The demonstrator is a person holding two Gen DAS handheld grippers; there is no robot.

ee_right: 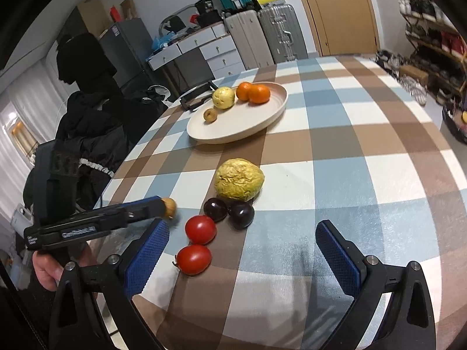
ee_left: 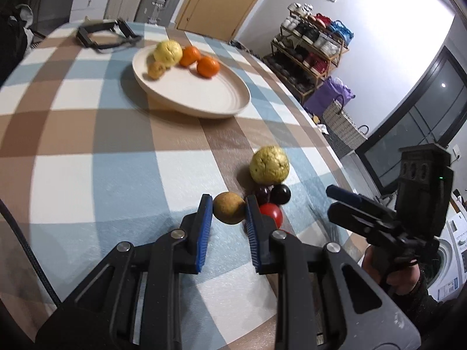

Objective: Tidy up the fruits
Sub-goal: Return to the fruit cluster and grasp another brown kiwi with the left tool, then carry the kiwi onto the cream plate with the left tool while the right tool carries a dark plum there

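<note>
Left gripper [ee_left: 226,207] clamped on small brown fruit [ee_left: 228,211]; right gripper [ee_right: 242,248] wide open, empty, above checked tablecloth [ee_right: 335,151].

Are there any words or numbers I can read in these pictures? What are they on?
White lettering on the side of the left gripper, seen from the right wrist view: too blurred to read.
Smaller white print on the gripper's rear end: too small to read.
Labels on the washing machine: too small to read.
Nothing is written on the plate, the fruits or the tablecloth.
</note>
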